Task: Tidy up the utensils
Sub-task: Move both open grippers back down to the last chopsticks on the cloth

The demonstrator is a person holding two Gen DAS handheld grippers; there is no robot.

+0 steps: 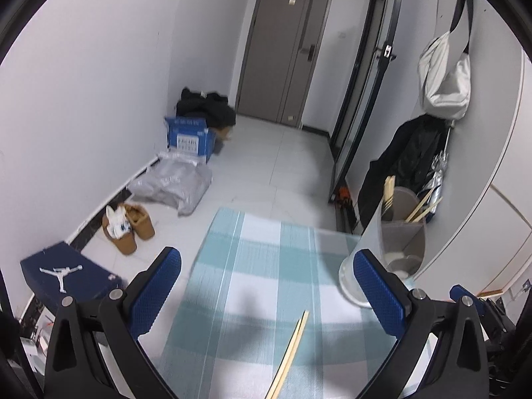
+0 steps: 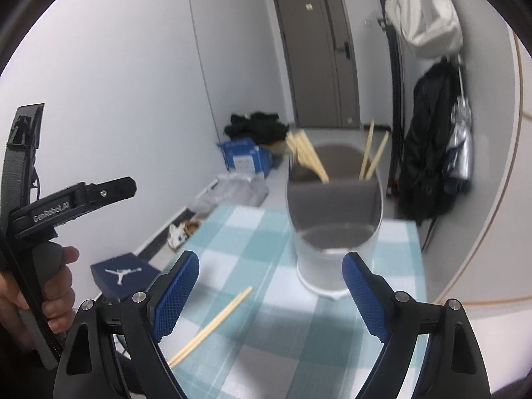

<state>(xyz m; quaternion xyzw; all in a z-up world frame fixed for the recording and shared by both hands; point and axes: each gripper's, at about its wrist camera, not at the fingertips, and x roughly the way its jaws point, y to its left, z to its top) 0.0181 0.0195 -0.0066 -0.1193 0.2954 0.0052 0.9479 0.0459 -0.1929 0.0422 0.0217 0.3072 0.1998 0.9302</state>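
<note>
Chopsticks, two on checked cloth, one divided holder

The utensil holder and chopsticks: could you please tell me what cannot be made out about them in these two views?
- Holder, right wrist view: motion blur hides its lower compartments' contents.
- Holder base, left wrist view: covered by the left gripper's finger.
- Loose chopsticks, left wrist view: near ends cut off by the bottom edge.
- Standing chopsticks: too blurred to count.

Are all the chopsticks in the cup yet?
Not yet. Several chopsticks already stand in the grey holder. Nothing is being held: the left gripper and right gripper are both open and empty. One pair of chopsticks lies on the checked cloth, waiting.
</note>
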